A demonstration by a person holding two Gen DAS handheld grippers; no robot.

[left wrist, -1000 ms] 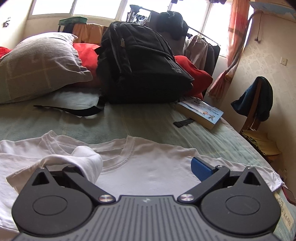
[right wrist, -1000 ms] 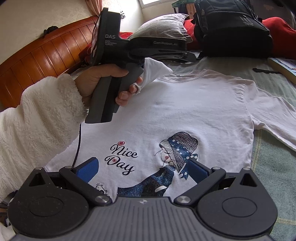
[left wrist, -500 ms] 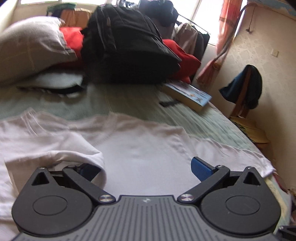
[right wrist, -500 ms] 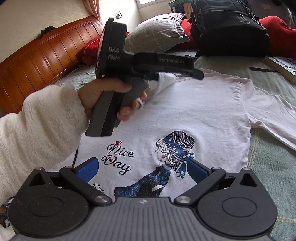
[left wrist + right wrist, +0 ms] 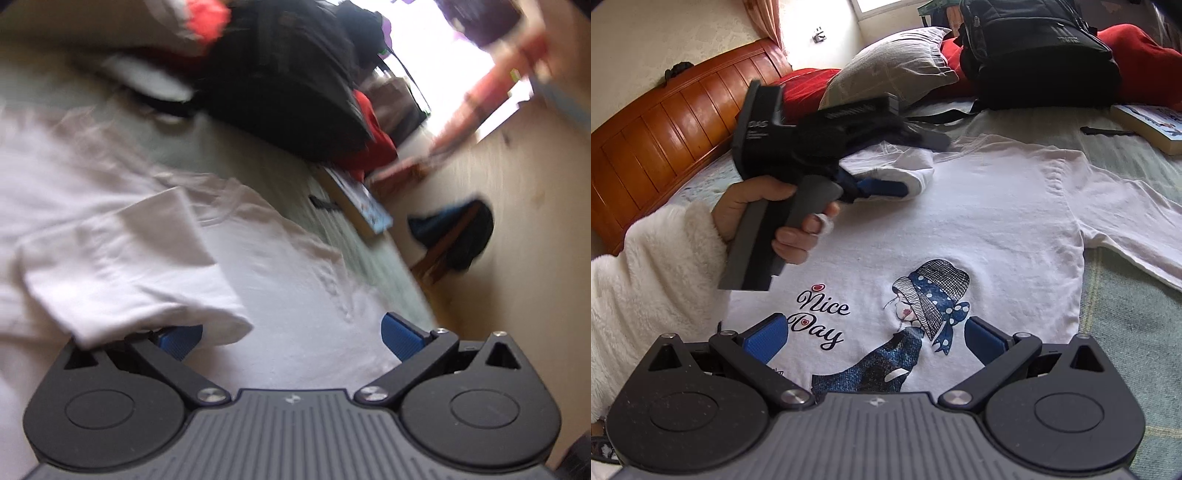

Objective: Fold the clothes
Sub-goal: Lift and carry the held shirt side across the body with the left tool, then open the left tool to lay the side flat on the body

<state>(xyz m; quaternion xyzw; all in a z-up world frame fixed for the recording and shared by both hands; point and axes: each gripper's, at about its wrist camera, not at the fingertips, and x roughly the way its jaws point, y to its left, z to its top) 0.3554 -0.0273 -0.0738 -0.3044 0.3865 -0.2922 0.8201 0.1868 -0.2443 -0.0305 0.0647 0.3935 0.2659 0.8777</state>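
L gripper [image 5: 291, 334] is spread wide, nothing pinched betw pads; sleeve [image 5: 122, 258] is draped over its left finger [image 5: 179, 338], right finger bare. Left wrist view is tilted + motion-blurred, so fine detail is unclear. From right wrist view the L gripper [image 5: 886, 186] sits above the shirt's upper-left area, held by a hand [image 5: 768, 206] in a fluffy white cuff [image 5: 646, 277]; sleeve end wraps over one blue finger there too.

R gripper [image 5: 873, 338] also released, jaws wide apart, hovering over lower hem of the tee [image 5: 979, 229], not touching cloth as far as I can tell.

Tee lies front-up, flat on the bed [image 5: 1126, 332], w/ "Nice Day" print [image 5: 822, 317] and a girl-in-hat graphic [image 5: 923, 306]. Its other sleeve [image 5: 1137, 221] is laid out flat toward the frame's right edge. The draped sleeve is folded inward over the chest near the collar.

Backpack [image 5: 1034, 51], grey pillow [image 5: 894, 66] and red cloth [image 5: 1145, 59] sit past the collar; book [image 5: 1152, 125] near the flat sleeve. Wooden headboard [image 5: 665, 122] at left.
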